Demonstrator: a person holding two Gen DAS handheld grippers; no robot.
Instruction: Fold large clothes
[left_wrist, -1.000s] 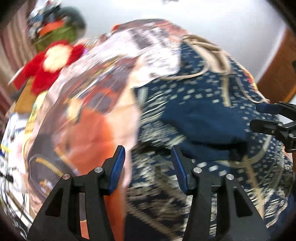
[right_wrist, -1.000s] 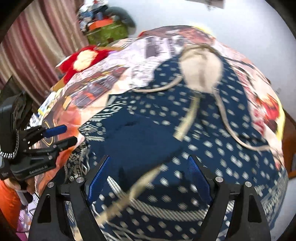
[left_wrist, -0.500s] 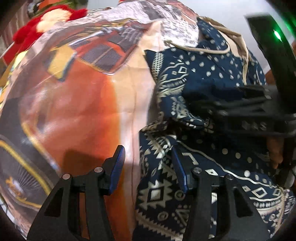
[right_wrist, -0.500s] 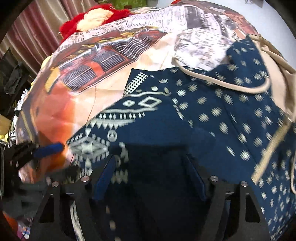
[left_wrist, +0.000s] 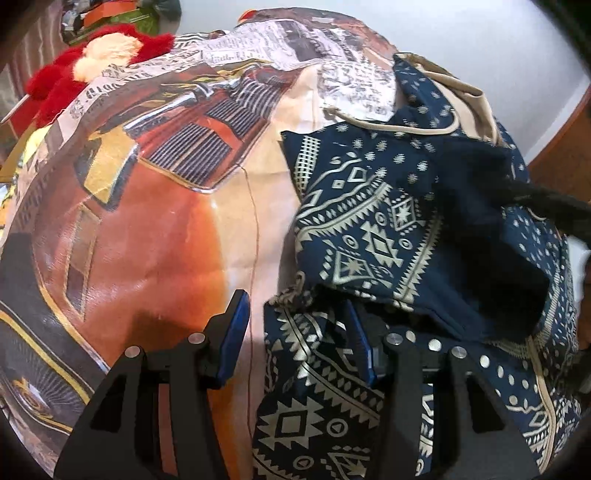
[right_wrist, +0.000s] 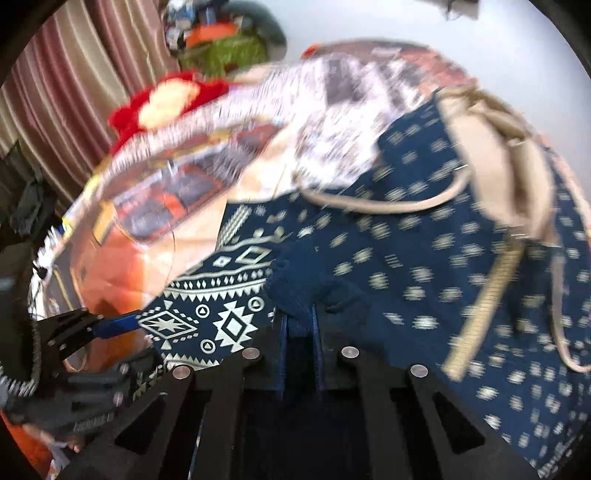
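Observation:
A large navy garment (left_wrist: 369, 229) with a cream geometric print and beige trim lies spread on a bed. In the left wrist view my left gripper (left_wrist: 295, 306) hangs just above its left edge. The jaws stand apart, and the fringed hem lies between them untouched. In the right wrist view my right gripper (right_wrist: 299, 321) is closing, its jaws narrow with a raised fold of the navy garment (right_wrist: 424, 266) pinched between the pads. The left gripper's blue pad (right_wrist: 114, 325) shows at the far left of that view, by the garment's patterned corner.
The bed wears a sheet printed with an orange car (left_wrist: 147, 221). A red plush toy (left_wrist: 92, 70) lies at its far left end, with clutter behind it. A striped curtain (right_wrist: 66, 92) hangs on the left, and a white wall (left_wrist: 480, 44) stands behind.
My right gripper's jaws went from wide apart to closed on a fold of the garment, and it swung in over the patterned corner. My left gripper sank toward the garment's left edge.

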